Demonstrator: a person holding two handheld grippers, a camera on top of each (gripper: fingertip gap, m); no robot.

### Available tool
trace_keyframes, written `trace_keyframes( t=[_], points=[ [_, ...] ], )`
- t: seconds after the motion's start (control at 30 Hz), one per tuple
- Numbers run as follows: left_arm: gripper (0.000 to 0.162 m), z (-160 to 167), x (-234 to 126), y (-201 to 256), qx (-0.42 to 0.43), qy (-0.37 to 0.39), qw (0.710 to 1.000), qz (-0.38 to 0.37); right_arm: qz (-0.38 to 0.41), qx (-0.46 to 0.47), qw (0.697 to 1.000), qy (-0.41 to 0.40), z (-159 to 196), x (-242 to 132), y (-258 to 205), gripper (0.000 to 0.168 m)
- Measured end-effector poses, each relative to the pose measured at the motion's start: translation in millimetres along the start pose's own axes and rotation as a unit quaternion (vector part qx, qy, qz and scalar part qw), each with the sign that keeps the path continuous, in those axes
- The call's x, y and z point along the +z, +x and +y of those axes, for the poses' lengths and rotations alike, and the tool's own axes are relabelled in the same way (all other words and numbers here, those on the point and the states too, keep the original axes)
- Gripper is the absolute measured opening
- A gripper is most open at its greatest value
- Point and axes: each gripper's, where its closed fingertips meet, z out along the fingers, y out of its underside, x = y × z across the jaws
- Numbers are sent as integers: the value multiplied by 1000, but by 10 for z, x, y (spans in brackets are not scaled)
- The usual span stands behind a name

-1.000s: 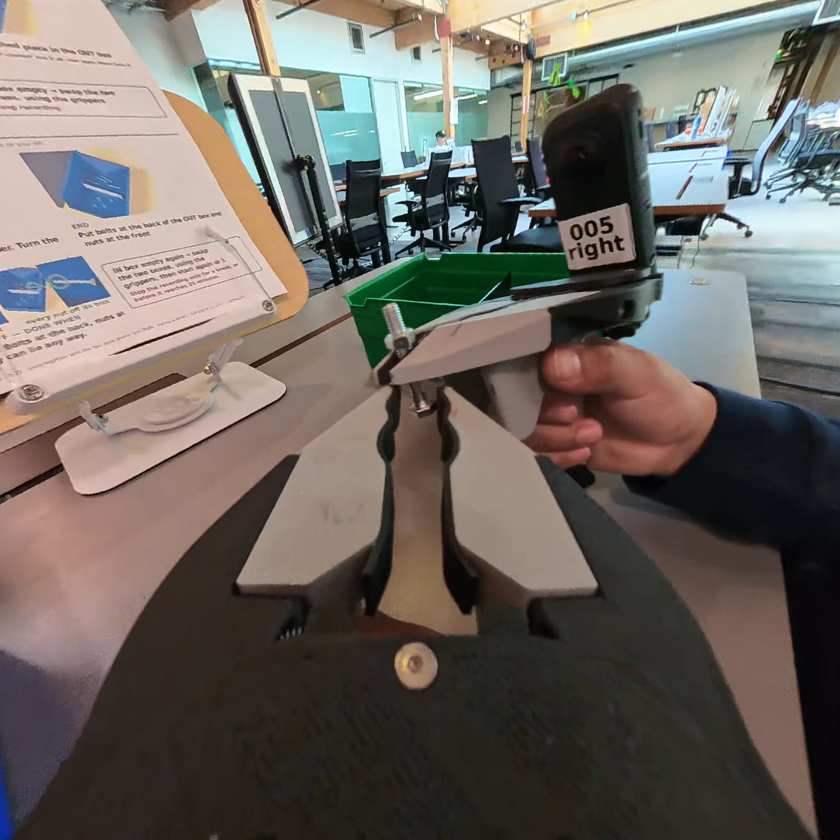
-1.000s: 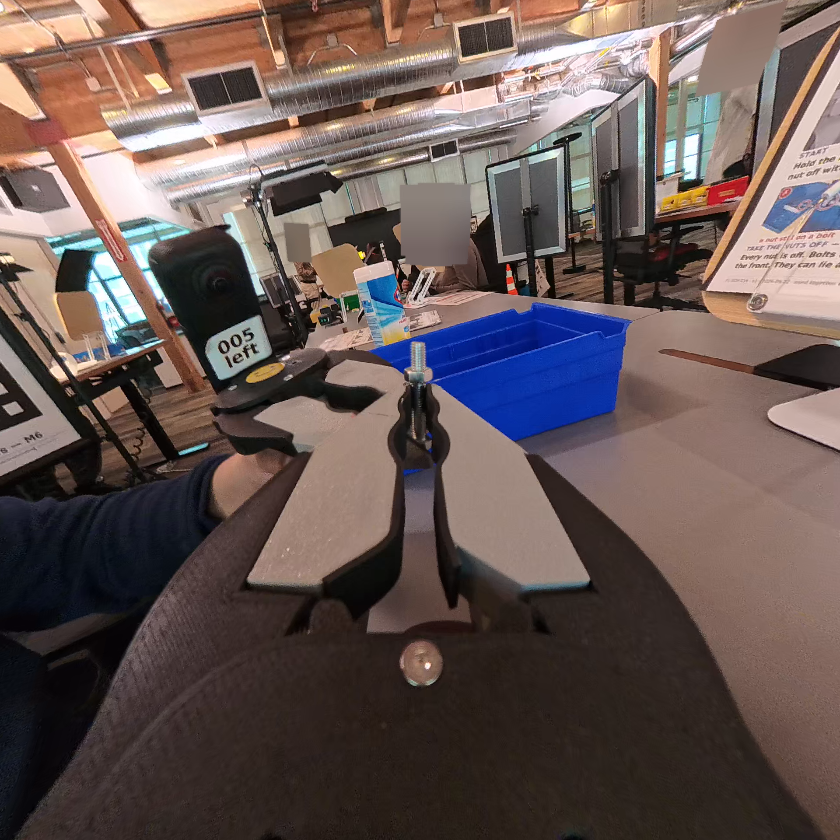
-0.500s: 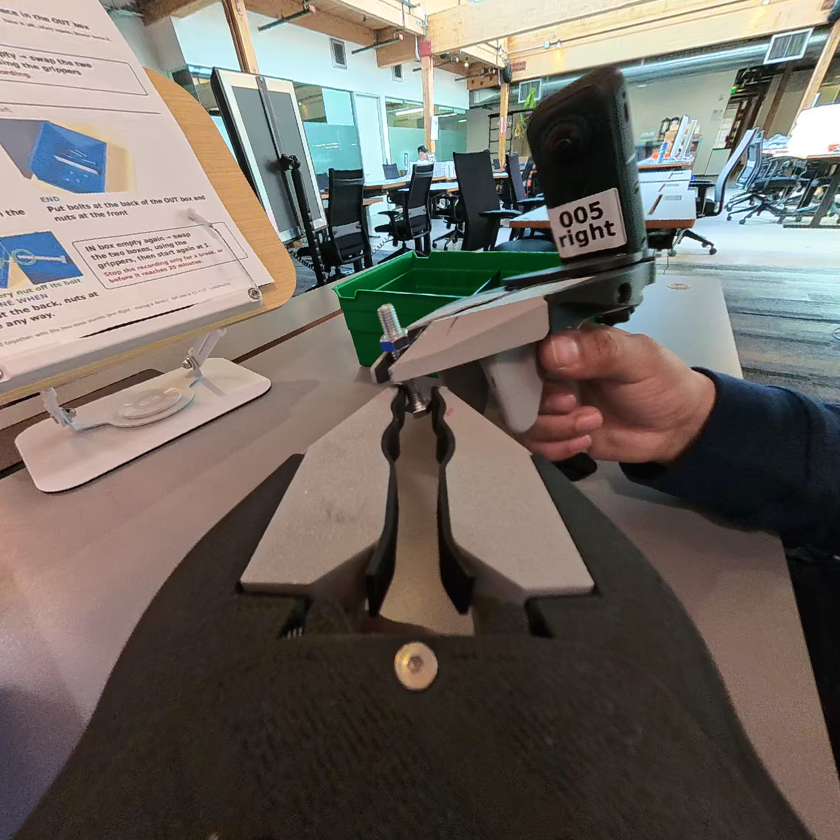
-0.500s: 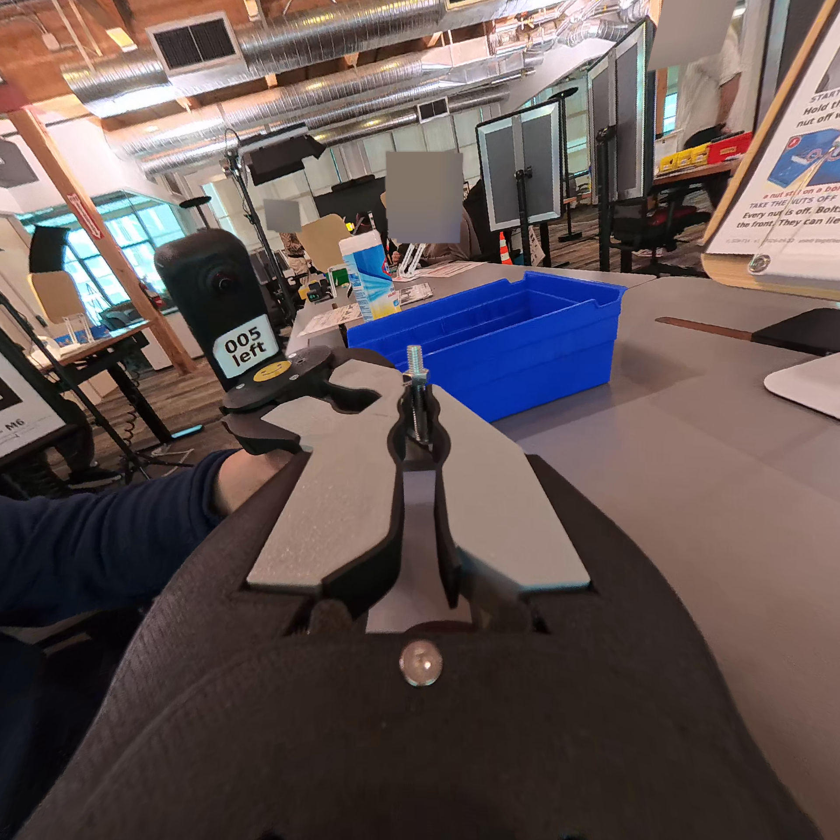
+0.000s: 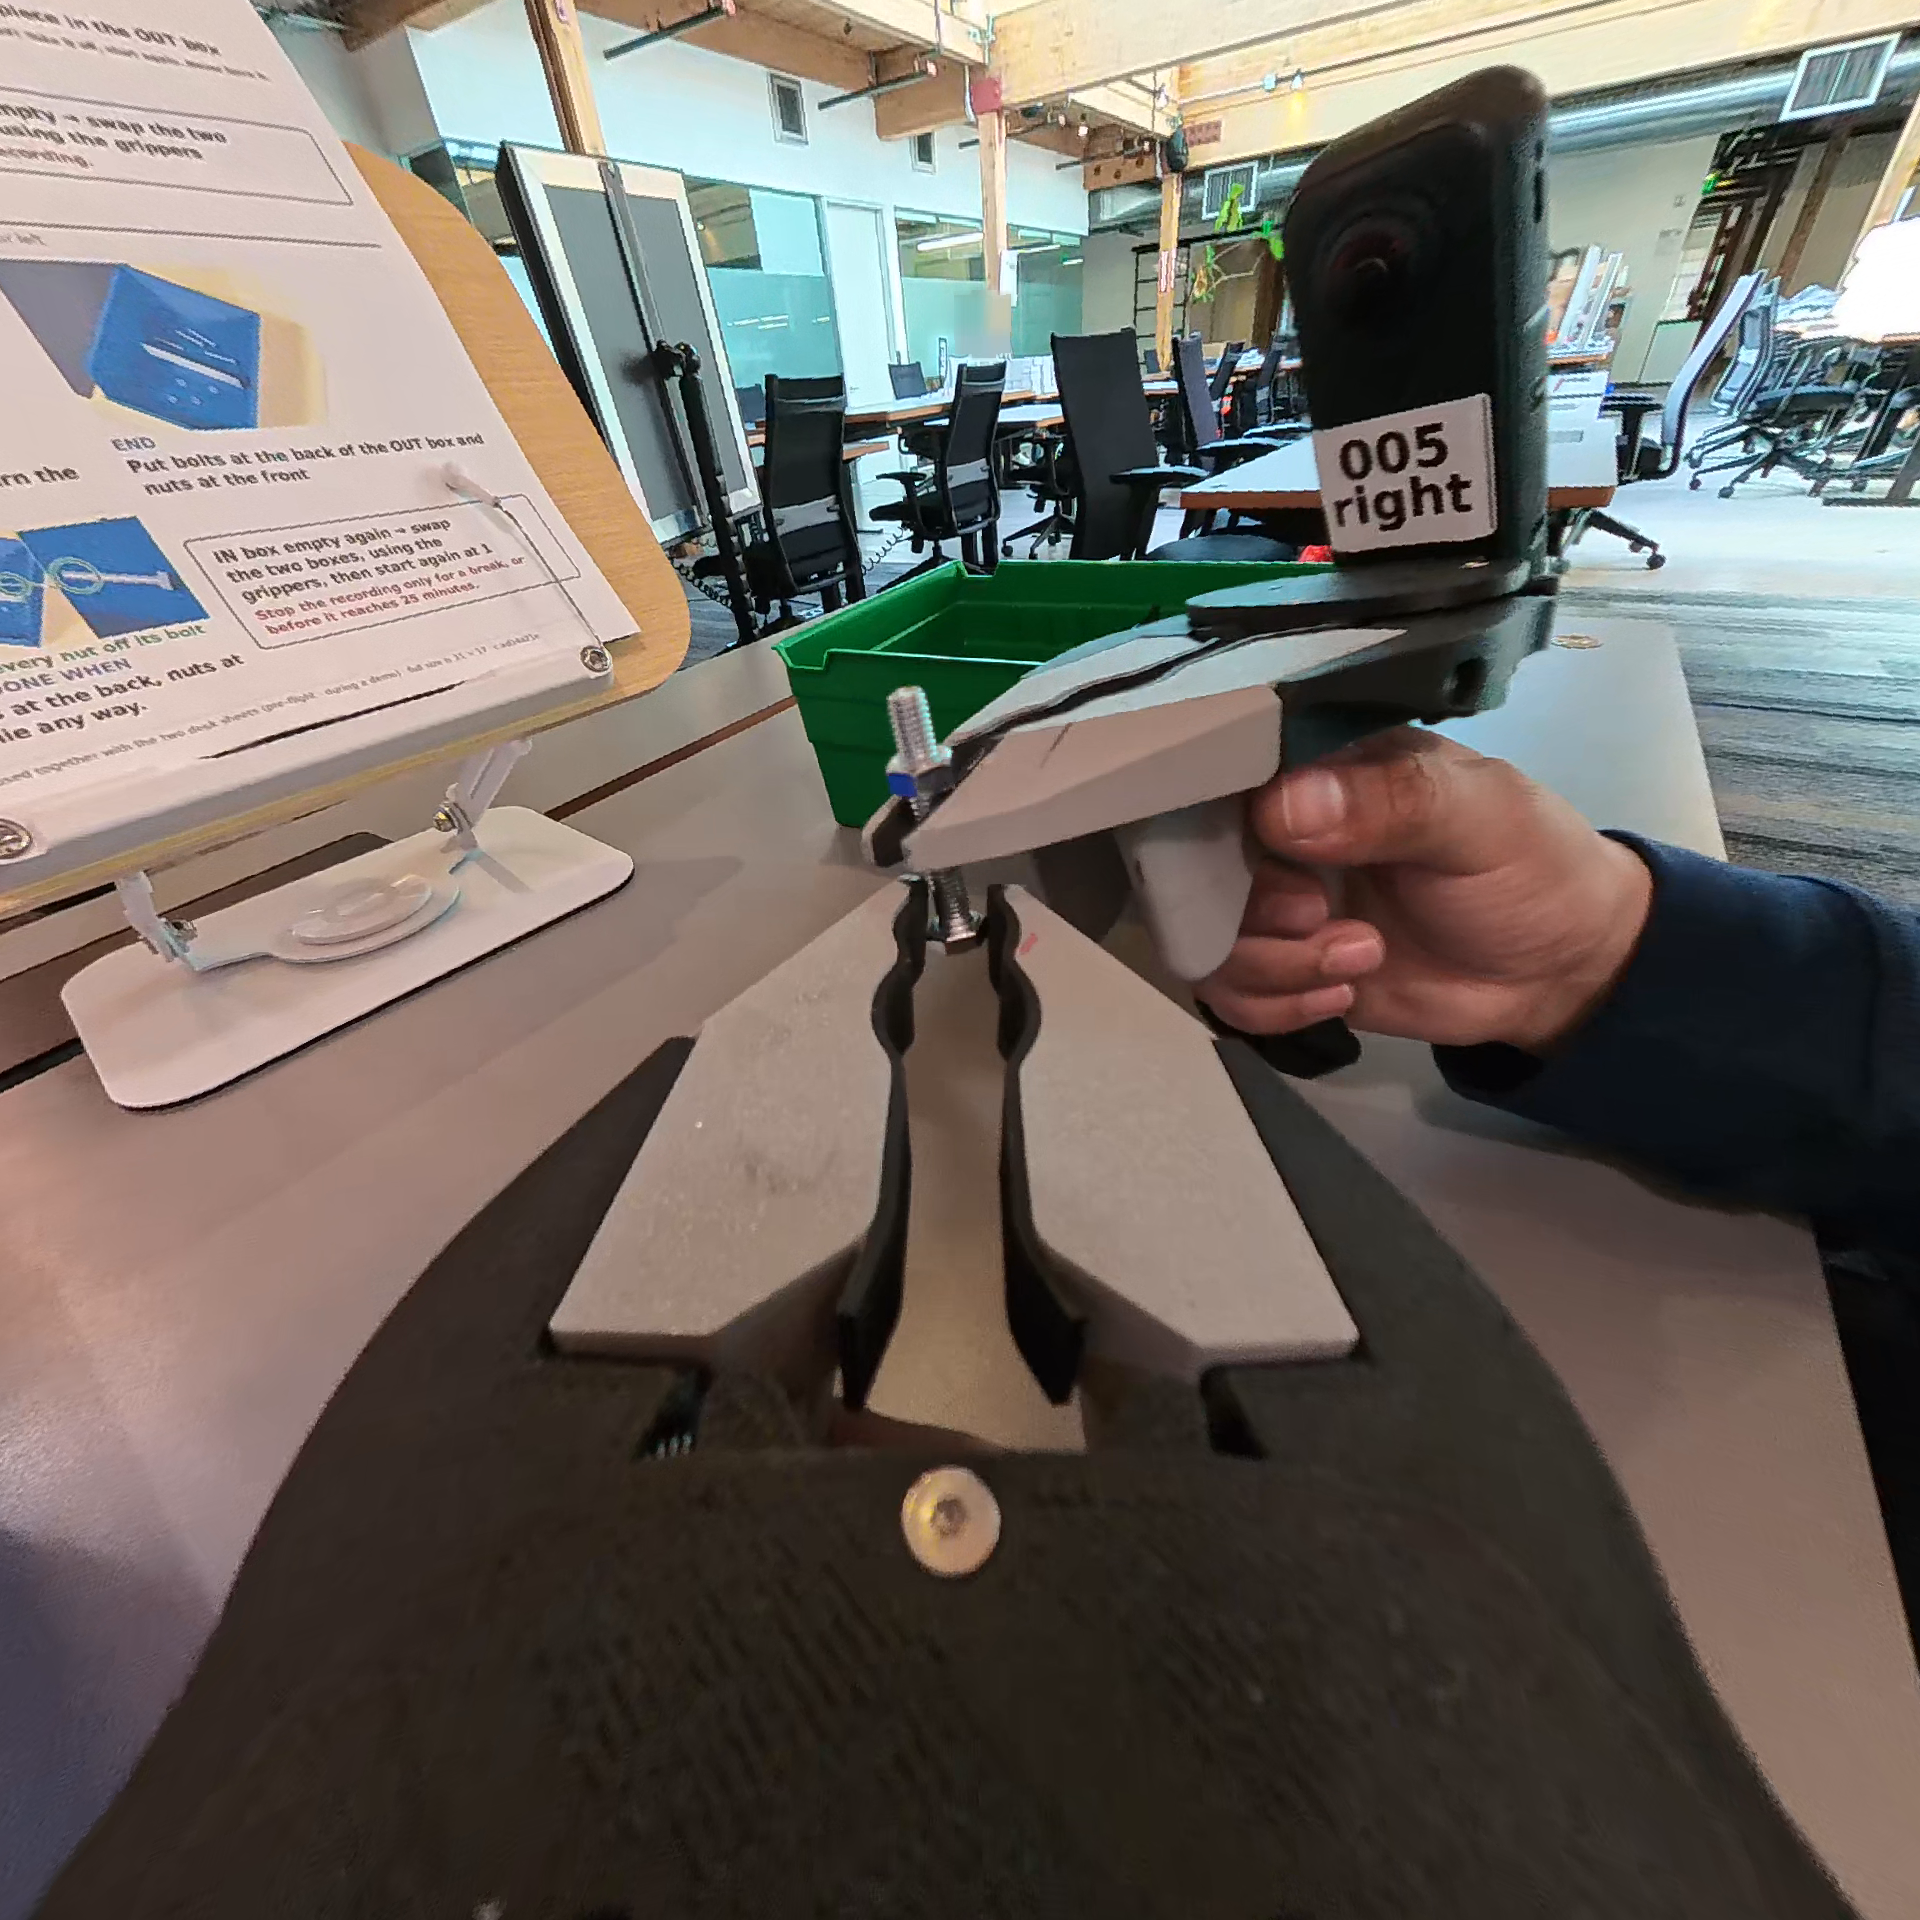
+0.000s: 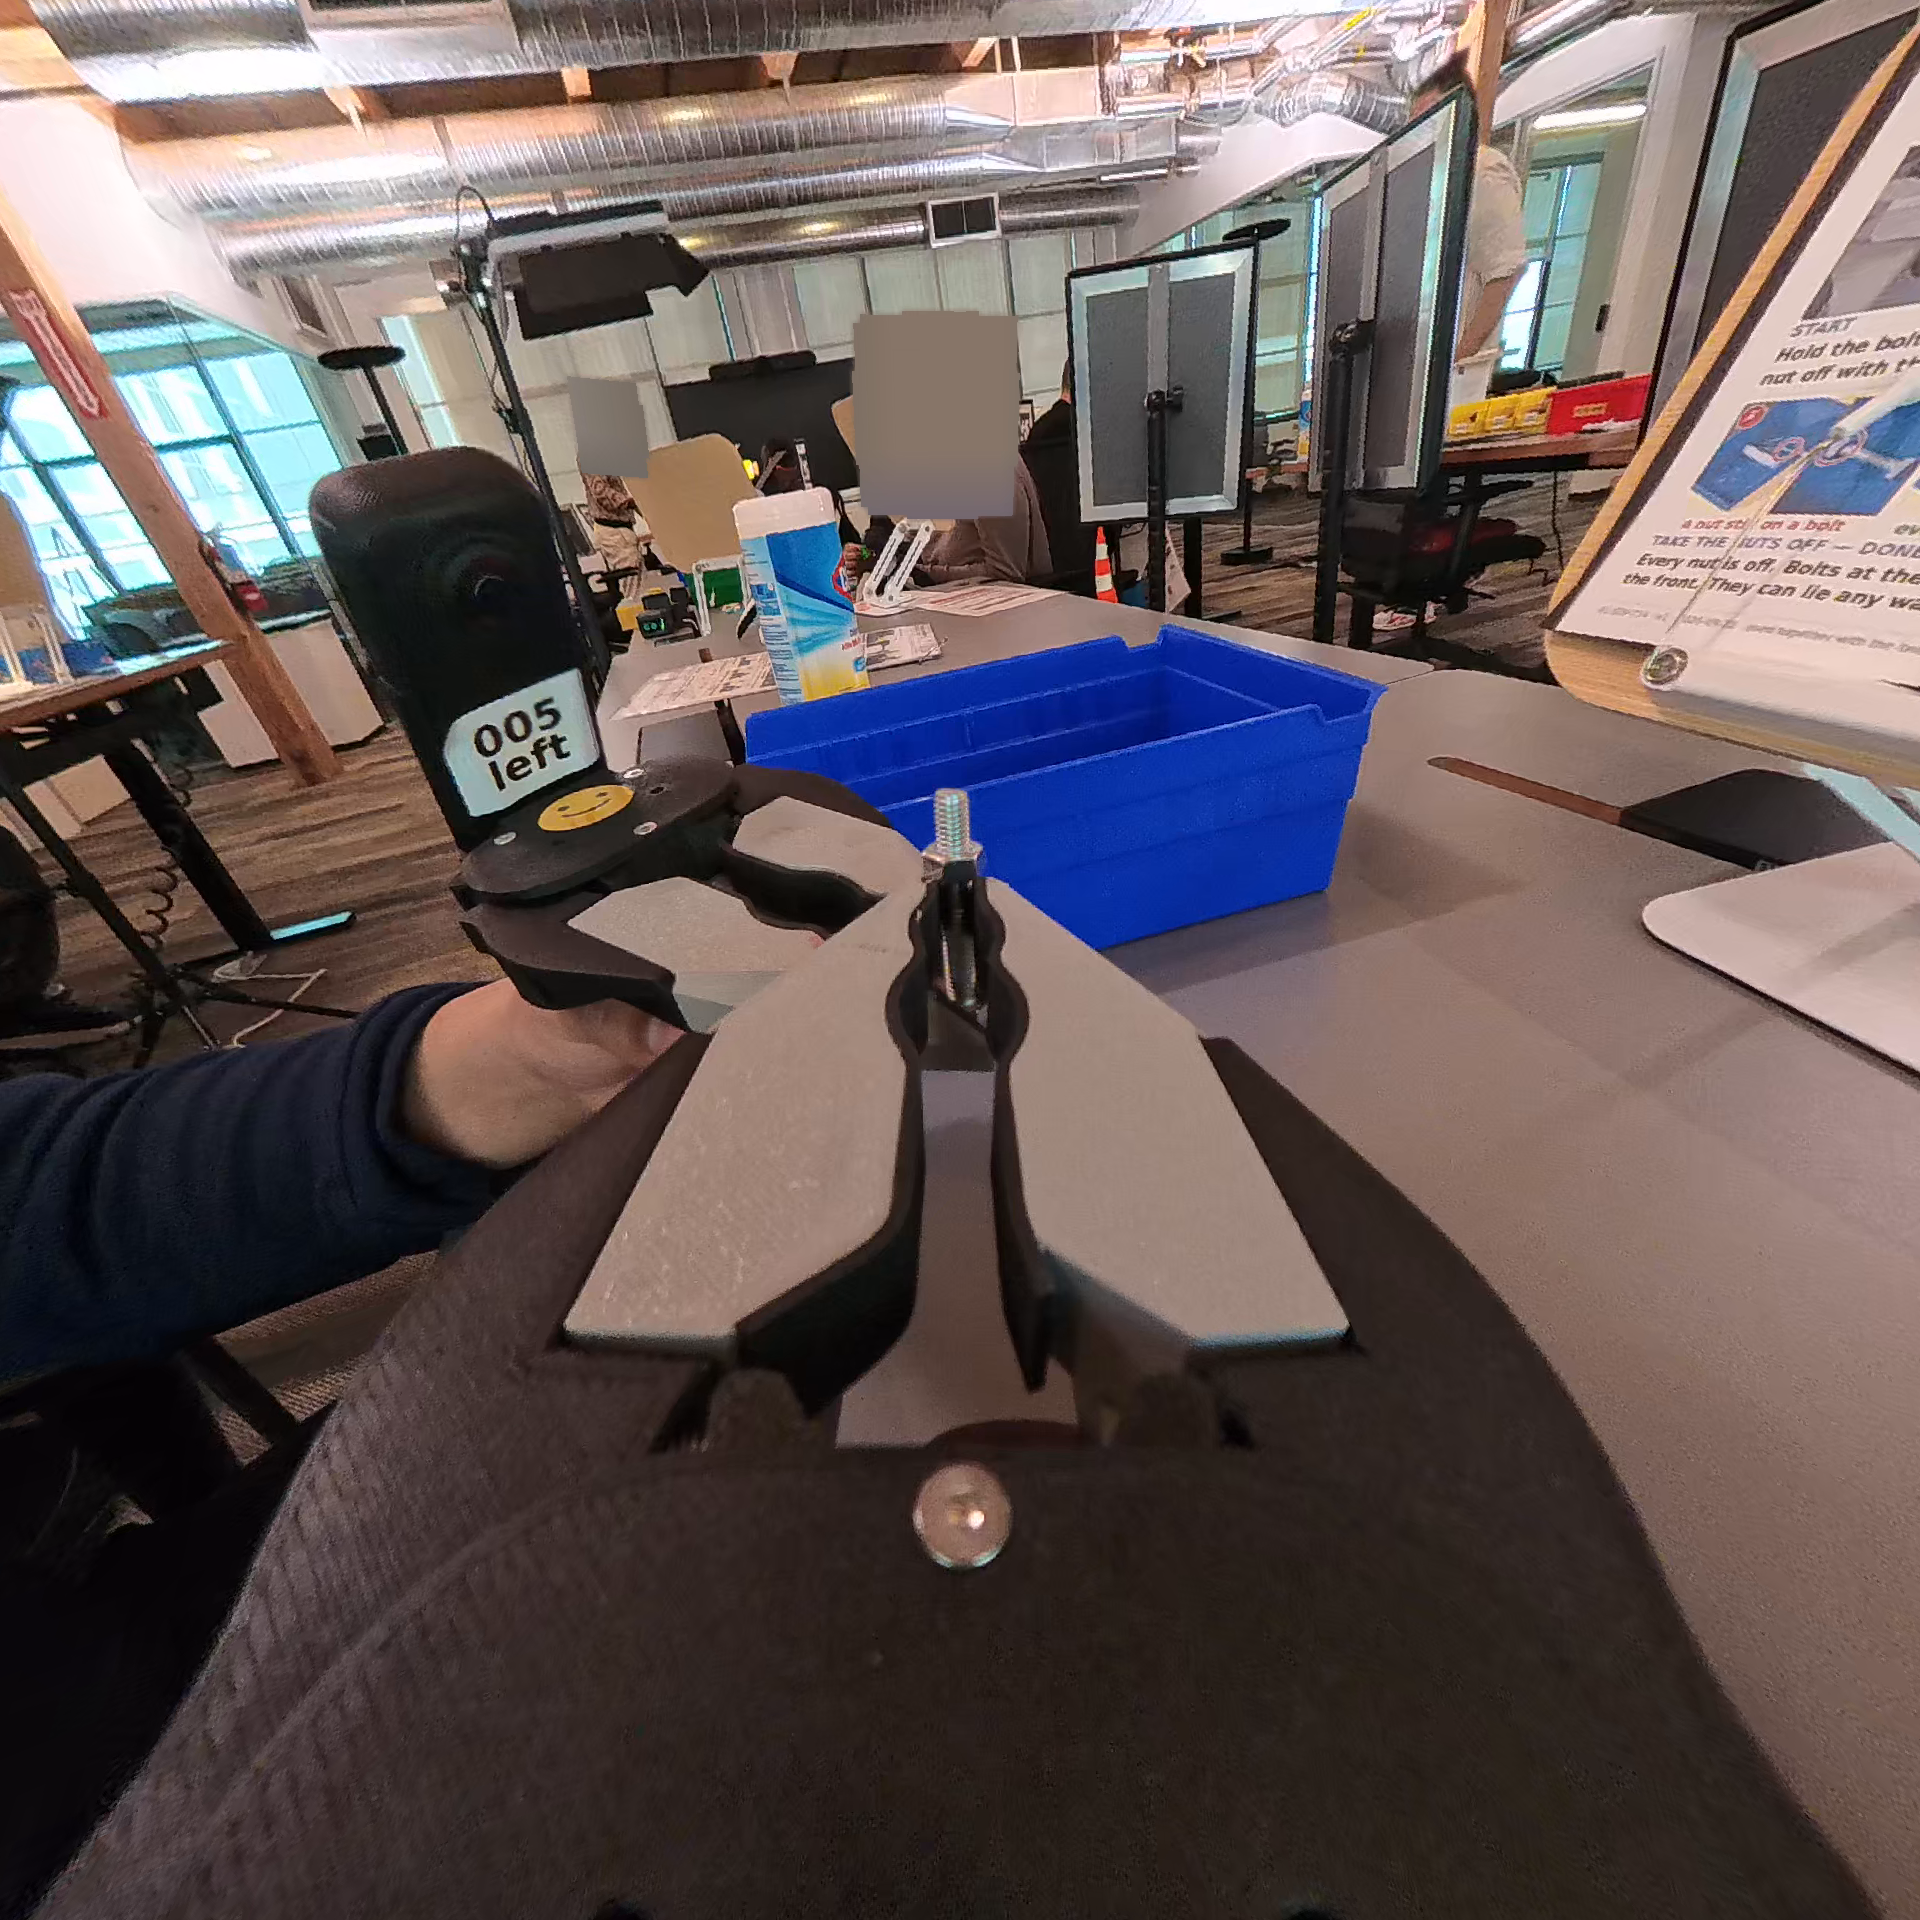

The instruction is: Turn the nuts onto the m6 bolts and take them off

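A silver M6 bolt [image 5: 912, 717] stands upright between the two grippers, thread end up, with a nut [image 5: 918, 777] on its thread. My left gripper [image 5: 951, 925] is shut on the bolt's head [image 5: 957, 921] from below. My right gripper [image 5: 902, 823] comes in level from the right and is shut on the nut. In the right wrist view the nut [image 6: 951, 854] sits at the tips of my right gripper [image 6: 954, 894], with the thread [image 6: 951, 812] above it and the shank between the fingers. The left gripper's tips are hidden there.
A green bin [image 5: 935, 649] stands behind the bolt on the grey table [image 5: 416, 1195]. A blue bin [image 6: 1091, 821] stands on the other side. An instruction board on a white stand [image 5: 343, 925] is at the left. A wipes canister [image 6: 800, 603] stands farther back.
Both grippers stay shut on the bolt and nut. The right gripper has swung a little, so the blue bin has slid left in its view. The nut's height on the thread looks unchanged.
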Motion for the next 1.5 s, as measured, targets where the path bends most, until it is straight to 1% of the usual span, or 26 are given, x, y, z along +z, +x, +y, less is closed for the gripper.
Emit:
trace_keyframes(
  t=[0.07, 0.2, 0.33, 0.5, 0.6, 0.67, 0.73, 0.8, 0.9, 0.97, 1.03, 1.07, 1.13, 1.23, 1.37, 1.5],
  points=[
    [9, 20, 0, -14, 3, -10, 1000, -3, -2, 7, 1000, -3, 15, 9, 4, 2],
    [8, 17, -18, -106, 36, -13, 998, -44, -1, 26, 999, 18, -43, -18, 30, 5],
    [8, 50, -10, -119, 22, -21, 999, -42, 9, 25, 999, 40, -121, -55, 56, 20],
    [8, 65, 12, -21, 32, -23, 999, -21, 30, -9, 999, 31, -100, -23, 55, 24],
    [8, 66, 24, -5, 49, -26, 998, -28, 56, -43, 997, 19, -80, -21, 91, 19],
    [8, 71, 16, -57, 42, -27, 998, -40, 77, -55, 995, 22, -104, -59, 146, 15],
    [8, 18, -25, -133, 25, -12, 998, -52, 87, -41, 995, 35, -148, -116, 205, 10],
    [8, -27, -60, -164, 5, 2, 999, -47, 93, -19, 995, 42, -159, -157, 272, 10],
    [8, 19, -46, -174, 1, -10, 999, -48, 54, -14, 997, 49, -176, -109, 140, 17],
    [8, 19, -23, -109, 16, -10, 999, -41, 46, -30, 998, 32, -118, -46, 76, 19],
    [8, 24, 5, -33, 32, -12, 999, -31, 50, -40, 998, 11, -41, 3, 73, 17],
    [8, 45, 20, -16, 39, -18, 999, -30, 44, -40, 998, 3, -12, 17, 57, 7],
    [9, 70, 34, -5, 44, -24, 998, -30, 31, -33, 999, -3, 9, 25, 29, 6],
    [9, 53, 19, -7, 25, -16, 999, -21, 25, -21, 999, 1, -7, 9, 33, 6],
    [9, 67, 16, 0, -16, -15, 1000, -1, 20, -27, 999, -2, 8, 15, 13, 6],
    [9, 67, 12, 9, -31, -13, 999, 8, 9, -31, 999, -20, 70, 51, -29, 6]
  ],
)
